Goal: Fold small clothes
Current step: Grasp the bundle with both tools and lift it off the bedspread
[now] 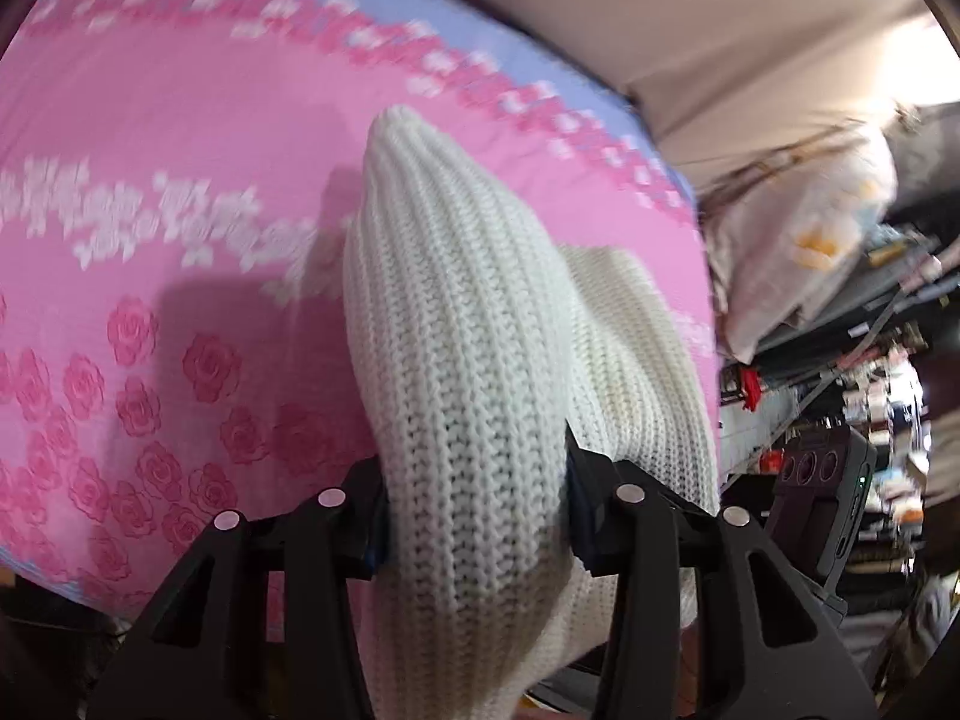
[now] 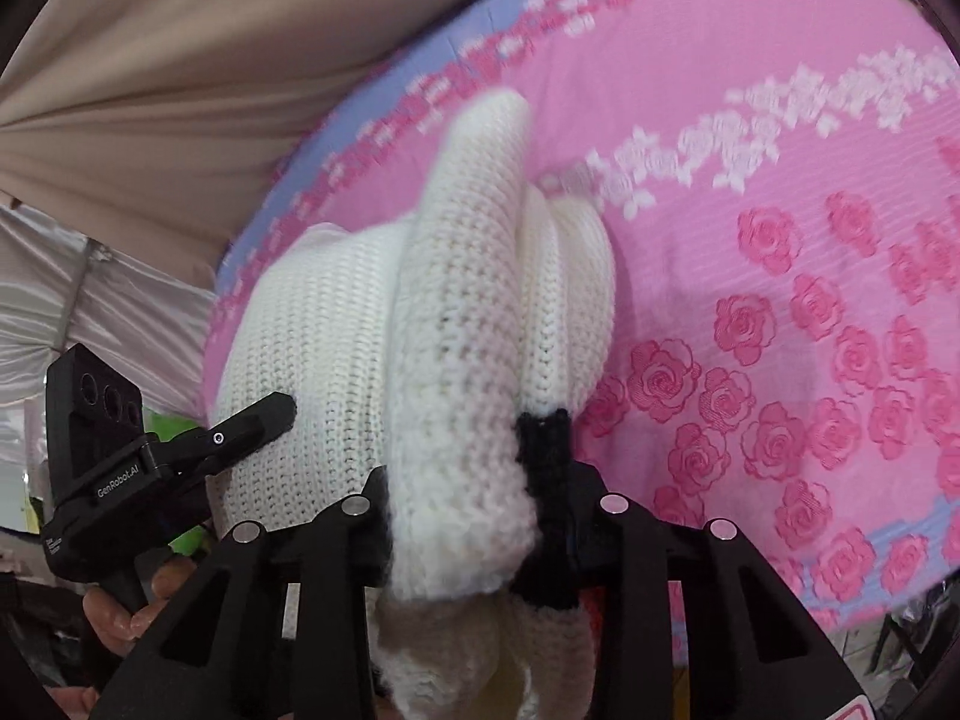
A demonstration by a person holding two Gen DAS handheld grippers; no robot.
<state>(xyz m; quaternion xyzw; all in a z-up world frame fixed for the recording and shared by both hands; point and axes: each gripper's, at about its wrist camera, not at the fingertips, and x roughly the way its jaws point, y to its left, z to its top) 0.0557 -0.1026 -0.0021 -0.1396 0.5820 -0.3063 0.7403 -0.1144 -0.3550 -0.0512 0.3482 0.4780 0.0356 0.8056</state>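
A cream-white knitted garment [image 1: 468, 372] is held up over a pink bedspread with rose prints [image 1: 150, 252]. My left gripper [image 1: 477, 516] is shut on a thick bunched fold of the knit, which hides the fingertips. In the right wrist view the same garment [image 2: 456, 330] hangs bunched, with black trim [image 2: 543, 438] near the right finger. My right gripper [image 2: 465, 534] is shut on another fold of it. The left gripper [image 2: 252, 420] shows at the garment's left side in the right wrist view; the right gripper's body [image 1: 822, 480] shows in the left wrist view.
The bedspread [image 2: 780, 240] has a lilac border and ends at a beige curtain [image 2: 180, 60]. A pillow [image 1: 798, 252] and cluttered shelves [image 1: 870, 408] lie beyond the bed's right edge in the left wrist view.
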